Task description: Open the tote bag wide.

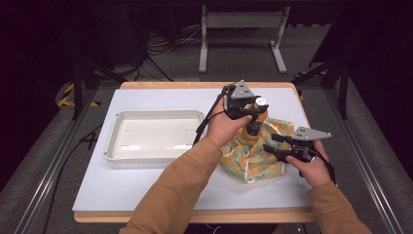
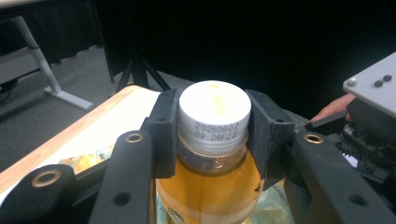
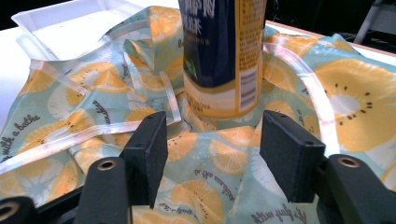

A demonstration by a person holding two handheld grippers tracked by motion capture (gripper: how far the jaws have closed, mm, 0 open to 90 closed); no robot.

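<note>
High view: left hand-held gripper (image 1: pixel 254 108) clamps the cap of the upright bottle (image 1: pixel 254 126), which stands in the bag (image 1: pixel 253 158) on the tabletop (image 1: pixel 146 185). Right hand-held gripper (image 1: pixel 271 143), nearer the bag, straddles a cloth fold just below, jaws apart.

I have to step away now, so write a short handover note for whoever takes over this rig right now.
Left claw: shut on the bottle, pads at the neck under the white cap.
Right claw: open, low over the fruit-print bag, nothing pinched.
Bottle stands upright on the bag, right of the white tray.
Done: bottle gripped.
Left, probably: pin the bag, lift the bottle clear; the tray looks like its likely destination.
</note>
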